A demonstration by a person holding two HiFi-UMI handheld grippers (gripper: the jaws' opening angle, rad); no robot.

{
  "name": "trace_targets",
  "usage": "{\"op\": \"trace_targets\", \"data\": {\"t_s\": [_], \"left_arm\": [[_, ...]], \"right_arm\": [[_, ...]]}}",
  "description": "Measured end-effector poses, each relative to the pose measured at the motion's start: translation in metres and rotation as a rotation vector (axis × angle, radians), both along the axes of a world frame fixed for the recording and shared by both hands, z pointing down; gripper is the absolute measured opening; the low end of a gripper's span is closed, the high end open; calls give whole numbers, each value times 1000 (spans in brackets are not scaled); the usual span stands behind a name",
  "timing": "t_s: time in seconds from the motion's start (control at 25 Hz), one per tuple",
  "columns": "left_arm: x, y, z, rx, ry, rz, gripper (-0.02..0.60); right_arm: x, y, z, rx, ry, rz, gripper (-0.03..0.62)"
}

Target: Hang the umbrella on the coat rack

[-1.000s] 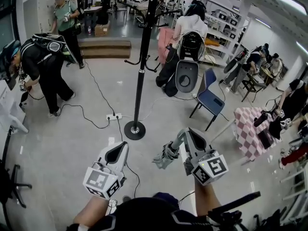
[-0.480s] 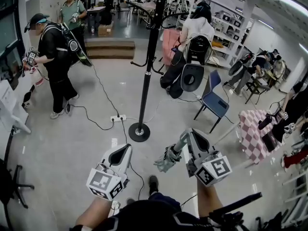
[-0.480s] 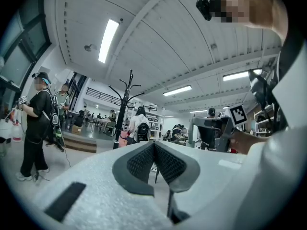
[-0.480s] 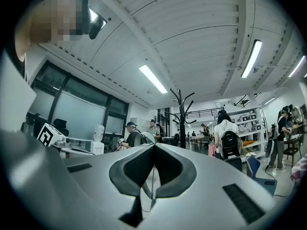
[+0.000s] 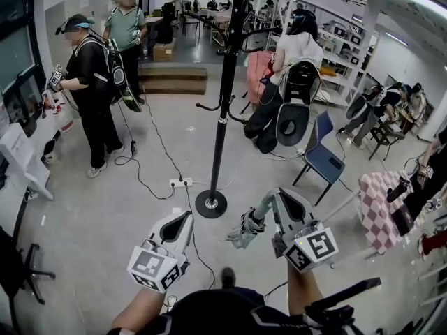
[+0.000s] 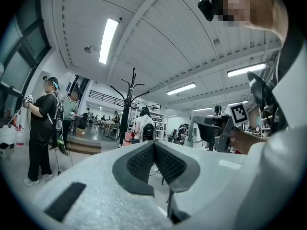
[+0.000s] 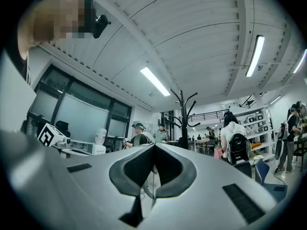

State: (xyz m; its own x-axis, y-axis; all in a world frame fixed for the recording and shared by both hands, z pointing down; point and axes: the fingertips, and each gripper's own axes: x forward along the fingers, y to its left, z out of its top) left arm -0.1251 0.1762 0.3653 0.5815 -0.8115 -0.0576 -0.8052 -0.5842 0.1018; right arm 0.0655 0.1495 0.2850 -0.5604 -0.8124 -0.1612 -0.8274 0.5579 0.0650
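Note:
The black coat rack [image 5: 225, 96] stands on its round base just ahead of me, with curved hooks low on the pole and more at the top. A folded grey umbrella [image 5: 244, 229] hangs over the floor from my right gripper [image 5: 270, 199], which is shut on its handle end. My left gripper [image 5: 183, 218] is beside it, shut with nothing in it. In the left gripper view the jaws [image 6: 154, 145] are pressed together and the rack [image 6: 126, 110] rises beyond them. In the right gripper view the jaws [image 7: 154, 147] are closed and the rack [image 7: 183, 116] stands ahead.
A white power strip [image 5: 180, 183] and black cables lie on the floor left of the rack's base. A person in black [image 5: 94, 96] stands at the left. A person with a backpack [image 5: 293, 82] bends behind the rack. A blue chair [image 5: 323, 156] and a checkered table [image 5: 377, 202] are at the right.
The rack has drawn closer and now sits higher and slightly to the right in the head view. The person in black at the left has straightened up. Both grippers keep their pose, umbrella still held.

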Motion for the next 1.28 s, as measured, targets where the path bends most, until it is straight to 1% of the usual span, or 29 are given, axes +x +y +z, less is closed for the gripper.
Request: {"op": "trace_targets", "data": {"t_s": [0.28,0.56,0.84,1.0,1.28], "left_arm": [[13,-39,-4,-7,-8,-29,9],[43,-69,-5,-3,-33,-38,9],[69,-98,-7,-8,-55,-66,9],[86,-116,-6,-25,-52,-85,9],[108,-144,-3,-34,-70,-110,9]], "right_arm": [[8,-39,-3,6,-6,-42,8],[32,-71,0,14,-15,-79,8],[50,-100,-1,19,-11,-128,8],[65,-117,1,12,-17,-148,8],[85,-145,8,12,-19,-180,8]]}}
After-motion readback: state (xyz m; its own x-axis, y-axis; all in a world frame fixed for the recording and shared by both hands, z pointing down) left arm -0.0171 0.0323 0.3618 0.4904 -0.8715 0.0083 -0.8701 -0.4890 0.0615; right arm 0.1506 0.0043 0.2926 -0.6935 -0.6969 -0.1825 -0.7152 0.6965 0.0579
